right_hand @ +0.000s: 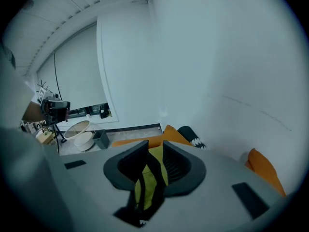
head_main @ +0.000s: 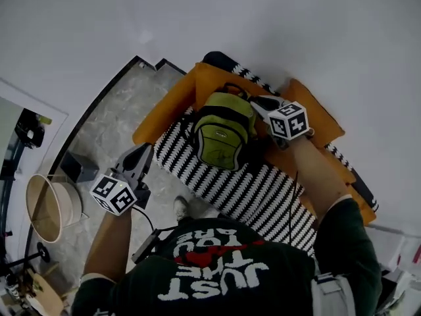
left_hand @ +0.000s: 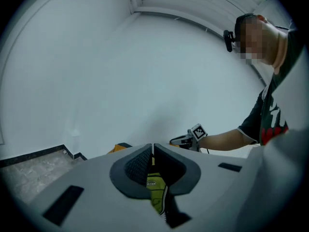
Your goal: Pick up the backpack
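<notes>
Orange couch (head_main: 164,110) against a white wall, with a black-and-white striped blanket (head_main: 230,183) spread across it. Green backpack (head_main: 223,133) lies on the blanket, top end toward the wall. Right tool (head_main: 258,102) sits just beside the backpack's top, jaws partway apart, pads not pressing on anything. Left tool (head_main: 145,149) hangs over the floor off the couch's edge, jaws together, empty.

The person wore a dark green, short-sleeved T-shirt (head_main: 230,268) with white block lettering and a red stroke across it. Left of the T-shirt, a black cable (head_main: 150,224) ran down from the grey left gripper (head_main: 141,151). Its cube (head_main: 113,194) bore black-and-white square markers, as did the right gripper (head_main: 258,101) above the T-shirt.
</notes>
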Demonstrator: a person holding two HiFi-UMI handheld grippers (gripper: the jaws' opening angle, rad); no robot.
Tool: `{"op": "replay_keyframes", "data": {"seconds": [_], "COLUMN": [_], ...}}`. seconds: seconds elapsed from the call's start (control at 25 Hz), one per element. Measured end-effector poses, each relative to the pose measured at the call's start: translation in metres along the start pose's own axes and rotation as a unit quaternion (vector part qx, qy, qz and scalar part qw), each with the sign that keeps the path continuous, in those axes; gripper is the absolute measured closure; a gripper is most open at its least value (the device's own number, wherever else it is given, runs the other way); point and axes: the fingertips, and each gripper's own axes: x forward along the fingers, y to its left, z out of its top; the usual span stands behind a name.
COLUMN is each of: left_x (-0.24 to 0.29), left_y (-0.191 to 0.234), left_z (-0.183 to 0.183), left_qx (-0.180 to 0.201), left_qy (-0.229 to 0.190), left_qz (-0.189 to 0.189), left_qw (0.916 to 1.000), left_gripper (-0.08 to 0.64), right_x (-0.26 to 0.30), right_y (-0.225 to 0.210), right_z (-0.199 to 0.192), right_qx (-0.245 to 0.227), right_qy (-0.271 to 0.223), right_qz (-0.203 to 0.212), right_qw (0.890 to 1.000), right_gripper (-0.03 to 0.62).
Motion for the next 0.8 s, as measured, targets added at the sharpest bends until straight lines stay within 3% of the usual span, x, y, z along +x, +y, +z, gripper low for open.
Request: {"op": "replay_keyframes", "data": {"seconds": [0.24,0.48,0.8], "left_x": [0.017,0.019,0.024], "left_y": [0.031,0.044,0.059], "left_z": [-0.024,-0.065,-0.097], "left_qx": [-0.004,-0.030,-0.055], "left_qy": [0.012,0.029,0.041], "left_qz": [0.001,0.010,0.016], "left_qw": [0.9999,0.9991,0.9975], "left_gripper": [0.535,0.535,0.535], "right_x": [0.090,0.162,0.209], "right_y": [-0.052,-0.088,-0.105], "right_z": [-0.021,-0.053,-0.077], "right_qx": [-0.065,-0.131,-0.158], "right_qy": [0.096,0.180,0.239], "right_qz": [-0.041,-0.083,-0.108], "right_qw": [0.992,0.971,0.952], "right_gripper": [0.485,0.468,0.440]}}
